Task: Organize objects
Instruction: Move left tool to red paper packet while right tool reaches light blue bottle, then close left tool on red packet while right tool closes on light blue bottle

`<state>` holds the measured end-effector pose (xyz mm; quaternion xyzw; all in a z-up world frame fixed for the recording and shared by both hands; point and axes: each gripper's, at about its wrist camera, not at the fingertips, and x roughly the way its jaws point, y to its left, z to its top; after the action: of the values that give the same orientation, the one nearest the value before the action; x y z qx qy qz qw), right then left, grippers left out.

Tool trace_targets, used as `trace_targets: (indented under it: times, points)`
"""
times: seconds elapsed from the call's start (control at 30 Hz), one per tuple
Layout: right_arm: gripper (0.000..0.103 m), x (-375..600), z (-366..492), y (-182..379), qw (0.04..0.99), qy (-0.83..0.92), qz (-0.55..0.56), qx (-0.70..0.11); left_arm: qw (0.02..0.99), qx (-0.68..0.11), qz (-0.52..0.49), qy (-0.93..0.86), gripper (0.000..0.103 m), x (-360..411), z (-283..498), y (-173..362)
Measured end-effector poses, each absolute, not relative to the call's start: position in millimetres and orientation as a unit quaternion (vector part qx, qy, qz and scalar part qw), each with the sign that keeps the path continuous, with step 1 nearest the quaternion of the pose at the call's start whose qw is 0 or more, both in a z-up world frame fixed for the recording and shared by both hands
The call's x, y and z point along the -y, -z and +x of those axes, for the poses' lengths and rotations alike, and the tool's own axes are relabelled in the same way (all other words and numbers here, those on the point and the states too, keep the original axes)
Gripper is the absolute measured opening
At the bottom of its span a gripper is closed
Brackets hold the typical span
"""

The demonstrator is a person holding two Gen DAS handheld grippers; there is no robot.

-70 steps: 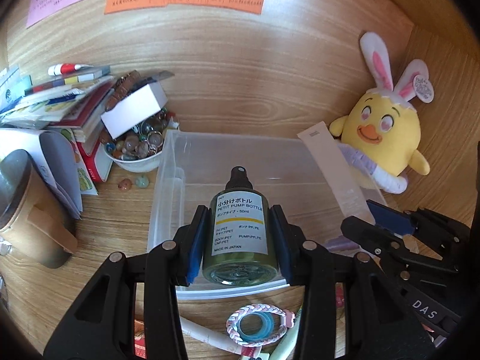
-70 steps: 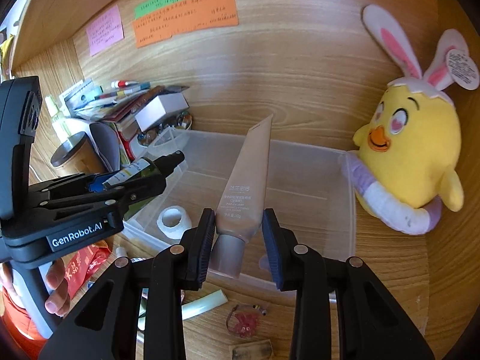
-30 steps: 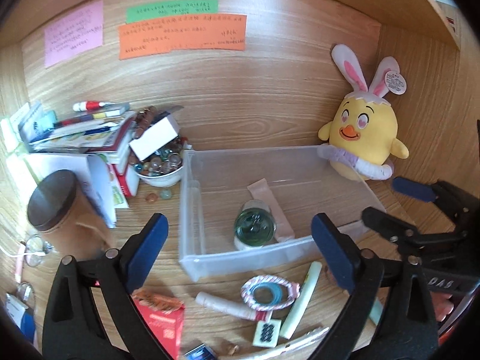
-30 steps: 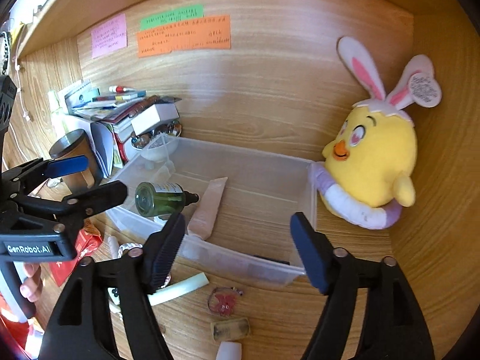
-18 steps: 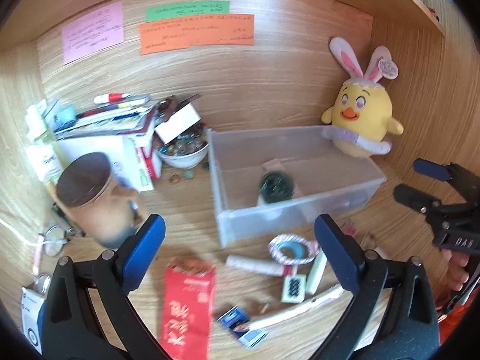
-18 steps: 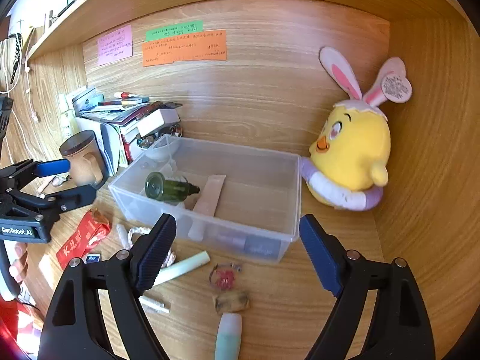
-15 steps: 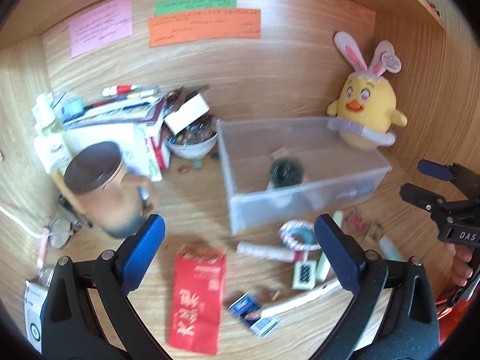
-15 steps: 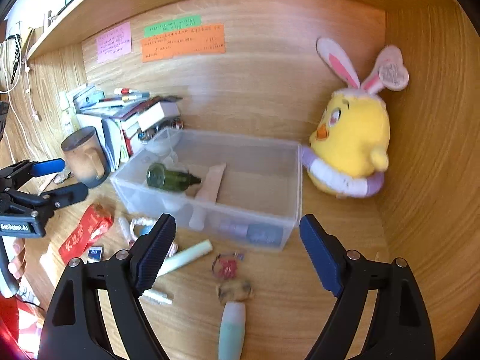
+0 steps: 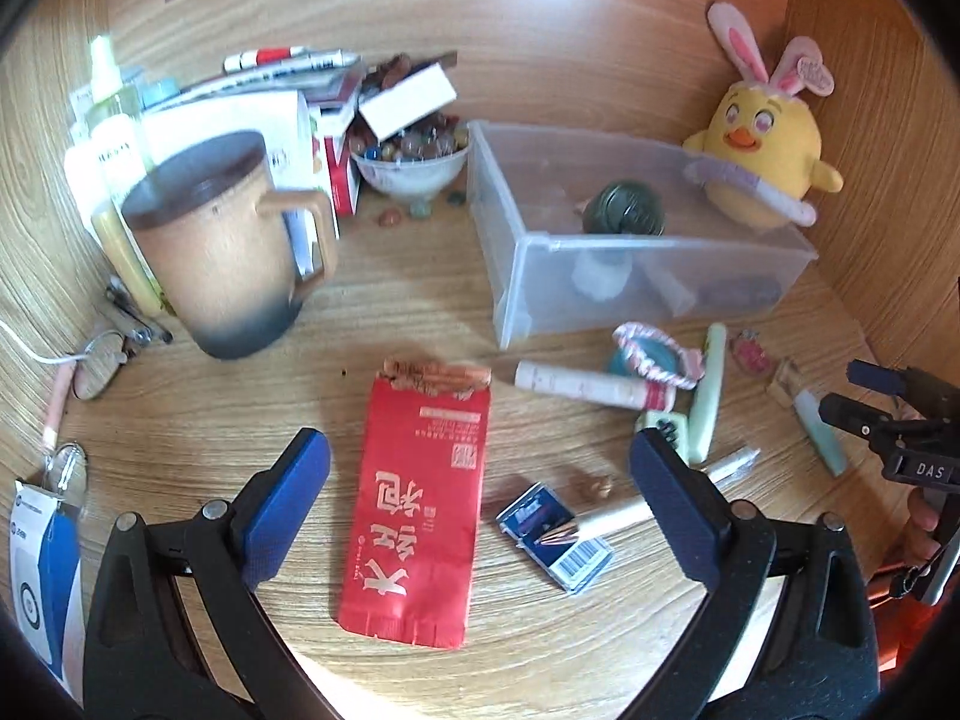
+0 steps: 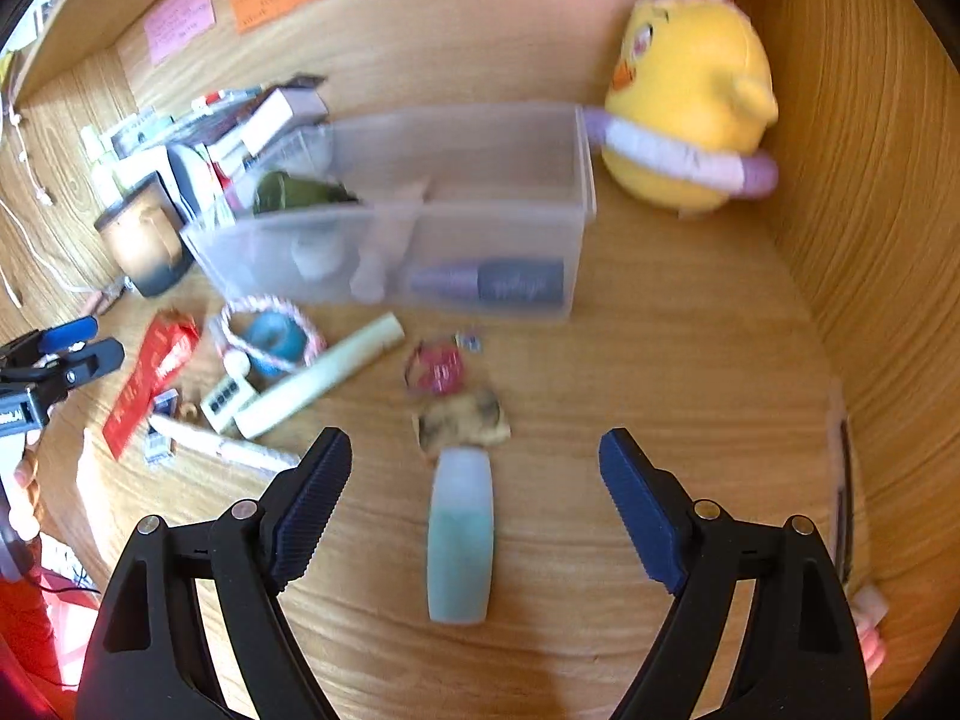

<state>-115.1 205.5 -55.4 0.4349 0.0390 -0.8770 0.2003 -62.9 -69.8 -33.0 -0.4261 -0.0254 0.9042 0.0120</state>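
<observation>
Both grippers hang empty over the desk clutter in front of the bin (image 9: 648, 276). The left gripper (image 9: 480, 480), spread wide, straddles the red packet (image 9: 420, 498); the right gripper (image 10: 474, 492), jaws just widened, brackets the teal tube (image 10: 461, 546). Pickup step: each must drop lower and close before carrying to the bin.

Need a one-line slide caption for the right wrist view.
Open right gripper poised over a pale green tube lying on the wooden desk, clear bin beyond.
</observation>
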Motion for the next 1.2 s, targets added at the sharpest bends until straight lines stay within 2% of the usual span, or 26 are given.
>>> trace_targets:
  times: [0.3,0.47,0.6,0.67,0.8,1.2]
  points:
    - [0.08,-204.3,-107.0,77.0,0.187,0.863,0.465,-0.058,-0.003,0.04,-0.472,-0.881,0.101,93.4,-89.4,64.1]
    - [0.063,-204.3,-104.0,78.9,0.175,0.866,0.465,-0.066,-0.005,0.048,-0.478,-0.877,0.101,99.0,-98.7,71.2]
    - [0.046,-201.1,-102.1,77.5,0.172,0.867,0.461,-0.076,0.001,0.054,-0.481,-0.875,0.08,101.0,-103.6,74.0]
    - [0.04,-199.3,-101.5,77.5,0.171,0.869,0.458,-0.082,-0.002,0.051,-0.475,-0.879,0.075,100.9,-104.2,73.9]
    - [0.024,-197.7,-101.1,77.3,0.171,0.871,0.452,-0.087,-0.002,0.043,-0.468,-0.883,0.055,98.8,-105.6,72.8]
    - [0.023,-209.1,-100.3,67.4,0.16,0.881,0.44,-0.065,-0.023,0.058,-0.435,-0.898,0.054,109.3,-90.2,56.8]
